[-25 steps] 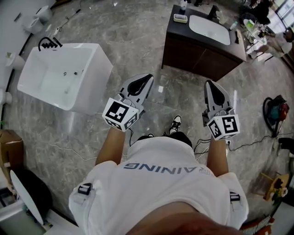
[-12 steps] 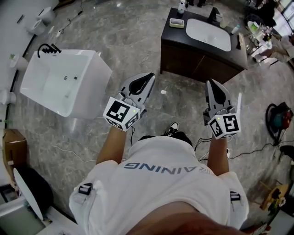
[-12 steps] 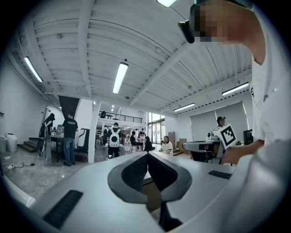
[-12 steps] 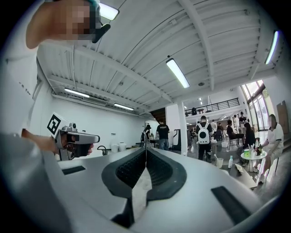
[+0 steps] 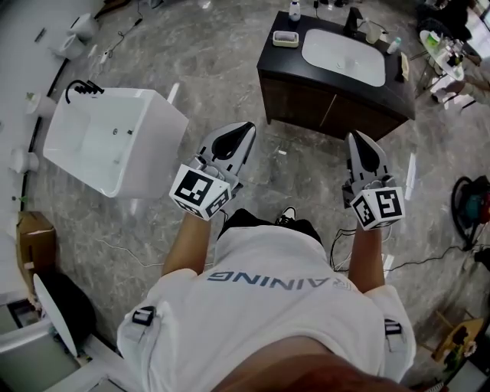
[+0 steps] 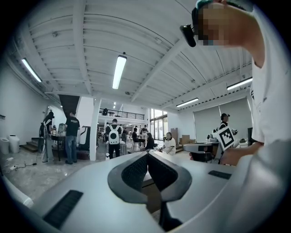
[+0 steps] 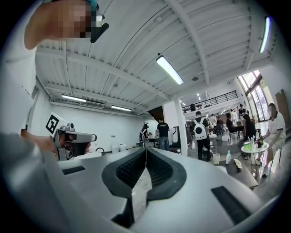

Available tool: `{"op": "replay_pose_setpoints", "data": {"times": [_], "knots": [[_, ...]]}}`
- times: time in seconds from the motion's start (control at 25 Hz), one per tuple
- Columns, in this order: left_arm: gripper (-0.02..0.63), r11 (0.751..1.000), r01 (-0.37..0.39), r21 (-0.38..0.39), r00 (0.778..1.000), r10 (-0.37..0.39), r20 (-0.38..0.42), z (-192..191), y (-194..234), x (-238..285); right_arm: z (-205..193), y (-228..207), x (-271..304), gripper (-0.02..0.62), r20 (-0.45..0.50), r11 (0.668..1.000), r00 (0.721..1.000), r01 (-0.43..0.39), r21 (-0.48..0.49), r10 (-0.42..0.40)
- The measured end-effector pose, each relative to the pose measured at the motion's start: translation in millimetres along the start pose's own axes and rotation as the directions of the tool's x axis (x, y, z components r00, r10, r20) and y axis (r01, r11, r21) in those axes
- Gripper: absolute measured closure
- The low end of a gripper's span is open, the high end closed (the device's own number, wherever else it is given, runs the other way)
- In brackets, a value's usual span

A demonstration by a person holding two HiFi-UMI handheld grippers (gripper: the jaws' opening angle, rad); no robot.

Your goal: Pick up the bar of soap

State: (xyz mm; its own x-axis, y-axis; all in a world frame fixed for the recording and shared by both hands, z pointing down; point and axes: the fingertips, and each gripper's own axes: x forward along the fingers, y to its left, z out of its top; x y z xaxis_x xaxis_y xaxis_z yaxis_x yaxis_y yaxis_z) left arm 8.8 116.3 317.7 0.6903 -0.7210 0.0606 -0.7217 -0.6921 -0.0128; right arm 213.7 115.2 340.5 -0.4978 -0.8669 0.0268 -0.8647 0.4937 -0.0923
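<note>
In the head view a dark vanity counter (image 5: 279,53) with a white basin (image 5: 342,57) stands ahead. A small soap dish with a pale bar of soap (image 5: 285,38) sits on its left end. My left gripper (image 5: 246,129) and right gripper (image 5: 357,138) are held up at chest height, well short of the vanity, both shut and empty. In the left gripper view the jaws meet at their tips (image 6: 147,154). The right gripper view shows the same, tips together (image 7: 145,150). Both gripper views point up toward the hall and ceiling.
A white freestanding bathtub (image 5: 107,142) stands on the marble floor at the left. A bottle (image 5: 295,11), a cup (image 5: 373,33) and a tap stand on the vanity. Cables and a vacuum (image 5: 468,202) lie at the right. Several people stand in the hall (image 6: 113,136).
The vanity and bathtub have shifted lower and nearer in the head view, so I have moved forward. Both grippers stay shut and keep their places in front of me.
</note>
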Motion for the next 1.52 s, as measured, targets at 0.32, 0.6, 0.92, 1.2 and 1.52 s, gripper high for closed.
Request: {"op": "replay_pose_setpoints", "data": {"times": [0.32, 0.6, 0.92, 1.2, 1.52], "knots": [[0.597, 1.000, 0.005, 0.008, 1.000, -0.004, -0.012, -5.6, -4.3, 39.2, -10.7, -37.7, 6.4, 0.580, -0.007, 1.000, 1.000, 0.003, 0.015, -0.003], [0.597, 1.000, 0.024, -0.020, 1.000, -0.024, 0.009, -10.1, 20.4, 70.4, -7.4, -55.3, 32.4, 0.580, -0.020, 1.000, 1.000, 0.015, -0.019, -0.016], [0.597, 0.998, 0.063, -0.011, 0.997, -0.062, 0.038, -5.4, 70.7, 126.1, 0.6, -90.3, 96.3, 0.580, -0.022, 0.998, 0.999, 0.035, -0.050, -0.036], [0.597, 0.997, 0.068, -0.040, 0.997, -0.067, 0.029, -10.5, 151.2, 162.1, 0.1, -94.1, 182.0, 0.580, -0.063, 0.998, 0.997, 0.031, -0.057, -0.035], [0.597, 0.997, 0.052, -0.056, 0.999, -0.051, 0.013, -24.9, 248.6, 177.9, 0.0, -93.2, 273.6, 0.580, -0.095, 0.996, 0.994, 0.049, -0.072, -0.056]]}}
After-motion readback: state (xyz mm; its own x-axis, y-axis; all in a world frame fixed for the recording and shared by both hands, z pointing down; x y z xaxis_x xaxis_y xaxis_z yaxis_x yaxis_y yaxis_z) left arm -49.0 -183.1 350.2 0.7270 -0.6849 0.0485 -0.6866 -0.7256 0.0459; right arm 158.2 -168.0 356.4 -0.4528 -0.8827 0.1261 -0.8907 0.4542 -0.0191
